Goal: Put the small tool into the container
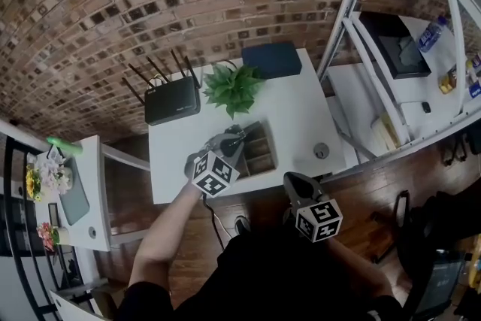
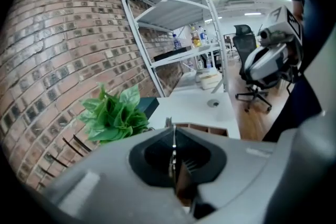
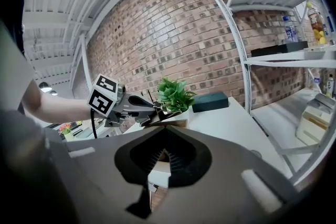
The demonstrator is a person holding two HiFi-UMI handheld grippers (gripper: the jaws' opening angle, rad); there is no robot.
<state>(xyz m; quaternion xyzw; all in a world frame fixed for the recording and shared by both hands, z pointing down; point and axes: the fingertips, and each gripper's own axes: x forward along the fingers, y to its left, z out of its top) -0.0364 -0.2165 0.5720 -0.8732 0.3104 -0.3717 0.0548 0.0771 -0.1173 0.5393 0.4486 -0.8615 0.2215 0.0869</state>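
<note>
A wooden container (image 1: 263,154) with several compartments sits on the white table (image 1: 301,109), near the front edge. My left gripper (image 1: 237,137) hovers over the container's left end, shut on a thin metal small tool (image 2: 168,123) whose tip pokes out past the jaws. In the right gripper view the left gripper (image 3: 153,107) points right, just above the container (image 3: 169,123). My right gripper (image 1: 292,179) hangs off the table's front edge, right of the container, shut with nothing between its jaws.
A green potted plant (image 1: 233,86) stands just behind the container, with a black router (image 1: 171,100) to its left and a dark blue box (image 1: 272,59) at the back. A small round disc (image 1: 322,150) lies on the table's right. A white shelf rack (image 1: 391,49) stands to the right.
</note>
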